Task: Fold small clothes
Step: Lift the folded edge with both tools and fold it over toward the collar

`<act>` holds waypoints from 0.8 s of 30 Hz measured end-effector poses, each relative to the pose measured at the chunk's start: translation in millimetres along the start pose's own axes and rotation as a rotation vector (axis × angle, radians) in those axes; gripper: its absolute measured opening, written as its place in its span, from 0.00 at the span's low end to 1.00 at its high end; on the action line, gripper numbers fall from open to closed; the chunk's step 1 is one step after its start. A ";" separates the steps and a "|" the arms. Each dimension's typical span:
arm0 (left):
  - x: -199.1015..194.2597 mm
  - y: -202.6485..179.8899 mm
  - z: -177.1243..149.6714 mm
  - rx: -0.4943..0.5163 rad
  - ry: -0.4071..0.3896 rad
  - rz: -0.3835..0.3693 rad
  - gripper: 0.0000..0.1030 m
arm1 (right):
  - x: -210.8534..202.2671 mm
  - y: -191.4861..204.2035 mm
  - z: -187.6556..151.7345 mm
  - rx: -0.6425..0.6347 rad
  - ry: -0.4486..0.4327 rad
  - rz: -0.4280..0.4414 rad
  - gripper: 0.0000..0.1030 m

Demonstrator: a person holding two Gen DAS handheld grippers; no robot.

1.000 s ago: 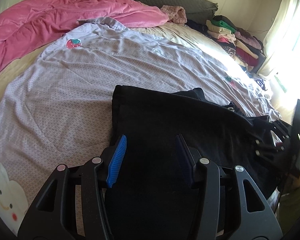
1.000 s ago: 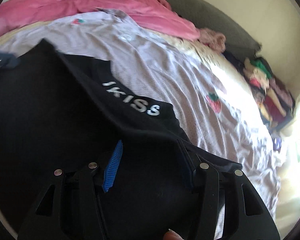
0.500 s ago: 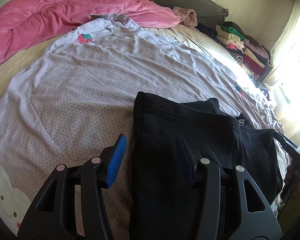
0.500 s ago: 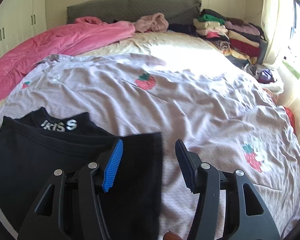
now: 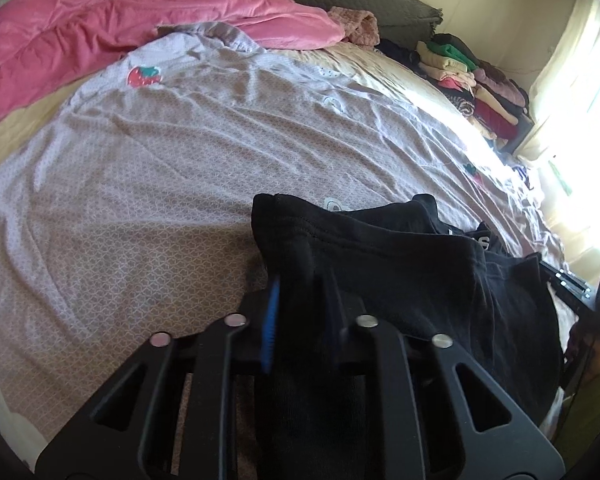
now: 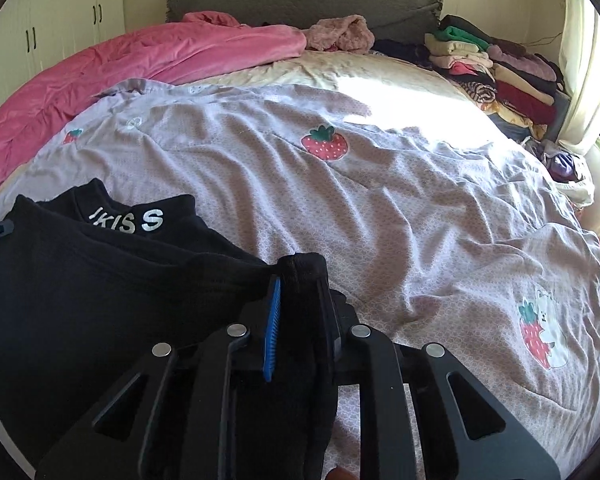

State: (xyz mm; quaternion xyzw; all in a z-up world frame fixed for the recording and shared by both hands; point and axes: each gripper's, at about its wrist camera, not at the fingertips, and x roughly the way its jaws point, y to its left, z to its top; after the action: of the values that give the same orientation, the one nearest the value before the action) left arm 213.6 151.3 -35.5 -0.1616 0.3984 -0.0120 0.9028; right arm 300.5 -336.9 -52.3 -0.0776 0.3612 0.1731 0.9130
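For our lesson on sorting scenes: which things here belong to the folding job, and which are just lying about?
In the job:
black garment
left tongs, shut on its edge
right tongs, shut on its corner

Lying about:
pink blanket
strawberry-print sheet
stacked clothes
grey headboard cushion

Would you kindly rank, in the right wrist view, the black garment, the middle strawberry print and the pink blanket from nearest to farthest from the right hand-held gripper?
1. Black garment: clamped in the right hand-held gripper, lower left.
2. Strawberry print: mid-bed, ahead.
3. Pink blanket: far left, near the headboard.
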 end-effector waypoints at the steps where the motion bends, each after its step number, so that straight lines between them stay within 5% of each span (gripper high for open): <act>1: -3.6 -2.0 0.9 0.014 -0.015 0.002 0.05 | -3.1 -4.5 0.2 0.021 -0.013 0.000 0.14; 7: -27.8 -11.3 14.6 0.053 -0.136 0.002 0.03 | -11.6 -48.4 -0.3 0.227 -0.057 0.006 0.13; 14: 15.6 4.1 2.0 0.024 -0.003 0.087 0.09 | 15.7 -38.8 -9.4 0.200 0.048 -0.062 0.15; 18: 8.1 6.1 1.9 0.026 -0.019 0.113 0.20 | 8.4 -34.8 -9.9 0.169 0.038 -0.096 0.24; 24: -9.5 3.1 1.3 0.051 -0.037 0.142 0.21 | -22.0 -30.9 -17.2 0.164 -0.013 -0.089 0.45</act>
State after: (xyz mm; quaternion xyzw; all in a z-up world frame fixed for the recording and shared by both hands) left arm 207.7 156.0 -28.8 -0.1101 0.3916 0.0450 0.9124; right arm 286.2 -375.9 -49.2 -0.0172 0.3643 0.1028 0.9254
